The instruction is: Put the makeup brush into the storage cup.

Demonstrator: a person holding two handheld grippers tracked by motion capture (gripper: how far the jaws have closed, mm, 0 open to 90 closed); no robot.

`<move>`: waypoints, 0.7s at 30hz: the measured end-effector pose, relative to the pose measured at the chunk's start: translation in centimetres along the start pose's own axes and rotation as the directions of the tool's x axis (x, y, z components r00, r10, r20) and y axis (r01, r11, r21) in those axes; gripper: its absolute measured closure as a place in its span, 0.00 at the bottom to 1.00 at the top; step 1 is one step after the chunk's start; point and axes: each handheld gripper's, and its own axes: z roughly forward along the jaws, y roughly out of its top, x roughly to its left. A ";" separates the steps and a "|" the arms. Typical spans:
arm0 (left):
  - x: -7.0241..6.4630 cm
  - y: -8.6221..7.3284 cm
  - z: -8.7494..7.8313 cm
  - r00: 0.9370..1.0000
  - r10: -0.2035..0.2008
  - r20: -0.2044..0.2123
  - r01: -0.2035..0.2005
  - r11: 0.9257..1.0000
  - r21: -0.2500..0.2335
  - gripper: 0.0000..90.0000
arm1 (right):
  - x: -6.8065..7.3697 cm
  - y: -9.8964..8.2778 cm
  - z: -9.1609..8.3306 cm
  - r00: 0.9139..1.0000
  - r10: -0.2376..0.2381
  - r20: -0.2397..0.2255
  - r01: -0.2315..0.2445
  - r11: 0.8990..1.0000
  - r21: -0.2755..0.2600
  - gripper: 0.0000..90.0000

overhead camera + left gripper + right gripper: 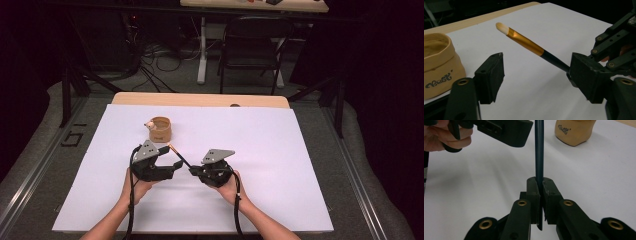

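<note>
A paintbrush [525,42] with a pale bristle tip, gold ferrule and dark handle [539,150] hangs just above the white sheet. My right gripper [540,187] is shut on the handle's end and holds the brush pointing away toward the tan cup [574,131]. In the high view the brush [179,156] slants up-left from the right gripper [192,171] toward the cup [161,129]. My left gripper [536,75] stands open. Its jaws are well apart, and the handle runs in behind the right-hand one without being pinched. The left gripper [176,164] sits just left of the brush.
The white sheet [280,150] covers most of a wooden table [200,99]. A small pale lump [149,125] sits at the cup's left rim. Beyond the table are a dark chair [255,45], cables on the floor and another table's legs.
</note>
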 end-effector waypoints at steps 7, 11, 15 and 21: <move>-0.1 0.1 -0.2 1.000 0.009 0.003 -0.009 1.000 -0.017 0.49 | 0.3 0.1 0.5 1.000 0.003 -0.001 -0.003 1.000 0.002 0.94; 0.0 0.1 -0.2 1.000 0.010 0.000 -0.010 1.000 -0.021 0.56 | 0.5 0.0 0.8 1.000 0.006 -0.001 -0.006 1.000 0.007 0.94; 0.1 0.0 -0.3 1.000 -0.001 0.003 0.001 0.999 -0.033 0.62 | 0.5 0.1 0.9 1.000 0.008 -0.001 -0.008 1.000 0.019 0.94; 0.0 0.0 -0.5 1.000 -0.003 0.005 0.003 0.999 -0.051 0.68 | 0.7 0.0 1.4 1.000 0.010 0.005 -0.010 1.000 0.013 0.94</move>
